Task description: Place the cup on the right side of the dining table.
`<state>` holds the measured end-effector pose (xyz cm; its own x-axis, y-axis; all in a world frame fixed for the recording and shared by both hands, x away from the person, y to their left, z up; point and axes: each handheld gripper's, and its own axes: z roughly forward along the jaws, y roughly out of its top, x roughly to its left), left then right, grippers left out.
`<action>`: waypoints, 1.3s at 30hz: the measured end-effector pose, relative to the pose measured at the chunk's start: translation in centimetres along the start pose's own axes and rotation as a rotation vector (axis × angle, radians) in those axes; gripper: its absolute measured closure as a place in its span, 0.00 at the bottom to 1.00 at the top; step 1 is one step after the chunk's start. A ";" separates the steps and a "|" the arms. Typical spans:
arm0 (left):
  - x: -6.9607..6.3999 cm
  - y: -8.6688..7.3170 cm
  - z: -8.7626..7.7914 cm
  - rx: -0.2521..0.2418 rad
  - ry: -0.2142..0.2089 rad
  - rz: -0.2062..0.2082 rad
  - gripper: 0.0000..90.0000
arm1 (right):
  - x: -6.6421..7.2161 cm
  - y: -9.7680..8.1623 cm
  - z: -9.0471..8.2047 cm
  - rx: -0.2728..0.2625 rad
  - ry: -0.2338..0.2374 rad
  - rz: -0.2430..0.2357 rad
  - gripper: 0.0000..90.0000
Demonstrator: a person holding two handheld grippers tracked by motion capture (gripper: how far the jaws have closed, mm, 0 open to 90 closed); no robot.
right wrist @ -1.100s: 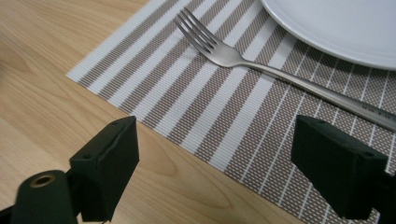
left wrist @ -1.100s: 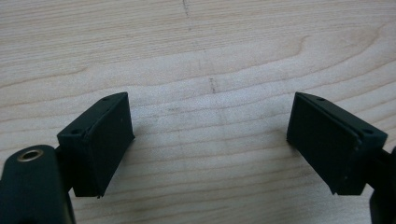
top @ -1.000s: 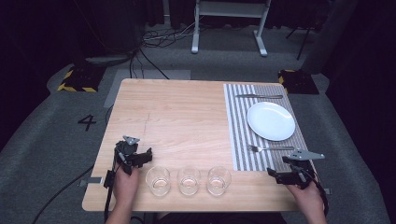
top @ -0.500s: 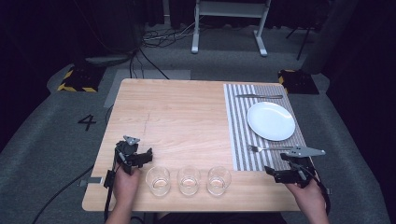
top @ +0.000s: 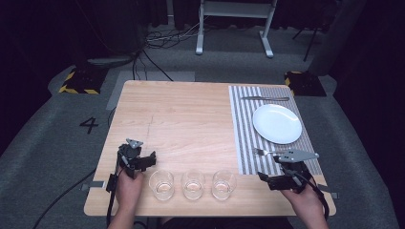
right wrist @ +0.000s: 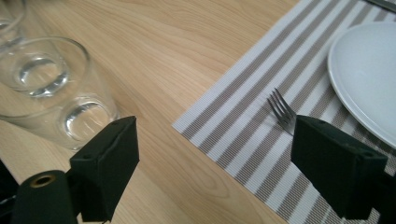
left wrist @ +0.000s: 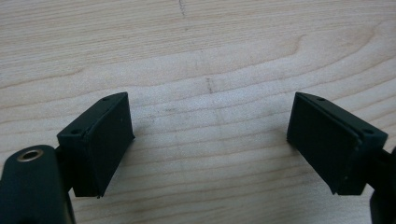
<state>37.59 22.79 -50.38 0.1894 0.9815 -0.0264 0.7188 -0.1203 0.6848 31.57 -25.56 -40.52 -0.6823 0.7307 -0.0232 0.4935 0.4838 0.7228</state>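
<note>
Fork [right wrist: 280, 111]: lies on the striped placemat [top: 246, 138] at the table's right side, tines pointing toward the bare wood, just beside the near rim of the white plate [top: 277, 123]. In the high view its tines [top: 260, 152] show left of the right gripper's grey plate, which covers the handle; the right gripper view shows the tines close up, with the right-hand jaw hiding the rest.

Right gripper [right wrist: 215, 168]: held low over the placemat's near left corner, jaws spread wide with nothing between them; the fork's tines sit just inside its right-hand jaw, not touched as far as can be seen.

Glasses: three clear tumblers in a row along the near edge, left [top: 161, 183], middle [top: 193, 183] and right [top: 223, 183]. The right gripper view catches the nearest glass [right wrist: 51, 88] beside its left-hand jaw.

Left gripper [left wrist: 210, 140]: over bare wooden table [top: 181, 119], left of the glass row, jaws wide apart and empty. Its own view gives plain wood grain between the jaws.

Knife [top: 265, 98]: at the placemat's far end, beyond the plate, seen in the high view.
</note>
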 end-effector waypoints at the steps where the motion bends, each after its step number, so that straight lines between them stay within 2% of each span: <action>1: 0.0 0.0 0.0 0.000 0.000 0.000 0.16 | 0.4 0.2 0.0 -0.004 0.007 -0.008 0.17; 6: 0.0 0.0 0.0 0.002 -0.002 0.002 0.16 | 2.2 1.5 0.3 -0.009 0.046 -0.056 0.17; 14: 0.0 0.0 0.0 0.002 -0.004 0.002 0.15 | 4.7 3.0 1.0 -0.040 0.109 -0.100 0.17; 23: 0.0 0.0 0.0 0.002 -0.003 0.002 0.15 | 7.0 3.5 2.8 -0.042 0.175 -0.106 0.17; 26: 0.0 0.0 0.0 0.002 -0.004 0.002 0.15 | 7.8 3.3 3.8 -0.028 0.185 -0.119 0.17; 29: 0.0 0.0 0.0 0.002 -0.004 0.003 0.15 | 8.4 3.1 4.6 -0.013 0.202 -0.110 0.16; 32: 0.0 0.0 0.0 0.002 -0.004 0.002 0.15 | 8.8 2.9 5.1 -0.014 0.209 -0.096 0.16; 39: 0.0 0.0 0.0 0.002 -0.004 0.002 0.15 | 9.4 2.6 6.5 0.012 0.215 -0.108 0.16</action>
<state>37.61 22.76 -50.39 0.1936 0.9807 -0.0273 0.7198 -0.1230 0.6832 29.91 -14.30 -43.36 -0.8298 0.5560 0.0484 0.4172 0.5605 0.7154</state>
